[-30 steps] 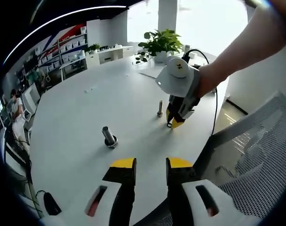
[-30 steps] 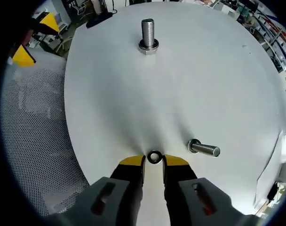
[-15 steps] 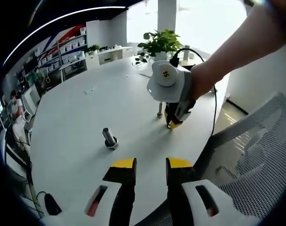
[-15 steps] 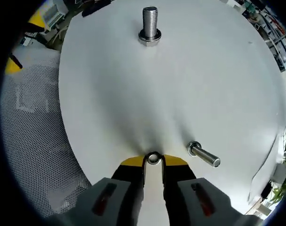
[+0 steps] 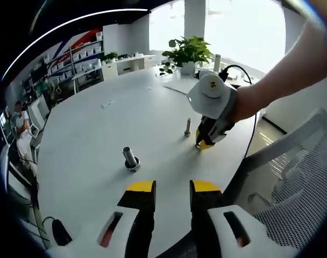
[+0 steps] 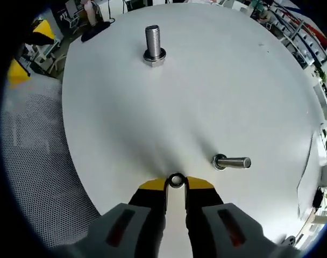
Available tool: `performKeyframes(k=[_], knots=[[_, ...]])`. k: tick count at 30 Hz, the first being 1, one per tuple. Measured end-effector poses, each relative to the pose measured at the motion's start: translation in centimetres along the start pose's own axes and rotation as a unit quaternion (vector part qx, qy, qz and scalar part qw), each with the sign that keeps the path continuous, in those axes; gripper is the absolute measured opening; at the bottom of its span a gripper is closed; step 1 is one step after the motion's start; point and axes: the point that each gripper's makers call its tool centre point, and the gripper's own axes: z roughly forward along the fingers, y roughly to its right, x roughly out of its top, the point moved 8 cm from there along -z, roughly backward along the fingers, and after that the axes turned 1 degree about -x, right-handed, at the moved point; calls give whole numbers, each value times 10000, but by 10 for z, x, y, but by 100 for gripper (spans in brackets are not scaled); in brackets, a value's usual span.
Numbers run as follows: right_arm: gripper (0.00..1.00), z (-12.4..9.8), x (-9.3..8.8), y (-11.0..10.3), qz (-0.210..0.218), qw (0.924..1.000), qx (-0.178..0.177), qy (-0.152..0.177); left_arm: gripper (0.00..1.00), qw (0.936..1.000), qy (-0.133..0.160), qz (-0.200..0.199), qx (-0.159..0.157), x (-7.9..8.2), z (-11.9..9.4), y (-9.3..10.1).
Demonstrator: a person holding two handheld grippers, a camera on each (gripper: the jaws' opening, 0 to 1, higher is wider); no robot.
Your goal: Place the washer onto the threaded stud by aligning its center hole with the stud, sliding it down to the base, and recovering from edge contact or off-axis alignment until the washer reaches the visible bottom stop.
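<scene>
— Yellow tips of the right tool (image 6: 176,183) are clamped on the washer (image 6: 176,180), aren't they?

— Yes, pinched by its rim, low over the white table (image 6: 206,97) near its edge. In the left gripper view the right tool (image 5: 202,144) points down at the table.

— And the studs?

— A smaller bolt (image 6: 232,162) stands just beside the washer. The larger threaded stud (image 6: 154,44) stands well apart, head down, with a ring at its base.

— The left tool (image 5: 171,186)?

— Jaws apart, holding nothing, hovering at the table edge beside a mesh chair (image 5: 292,177).
</scene>
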Motion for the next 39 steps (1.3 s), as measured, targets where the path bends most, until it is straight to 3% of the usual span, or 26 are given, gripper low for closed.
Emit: performKeyframes(k=[22, 39], knots=[[13, -16, -19, 19, 523, 9986, 68, 72, 24, 9997, 112, -191, 41, 1, 0, -4], [13, -45, -9, 37, 412, 9979, -77, 488, 23, 9999, 14, -81, 102, -1, 1, -4]])
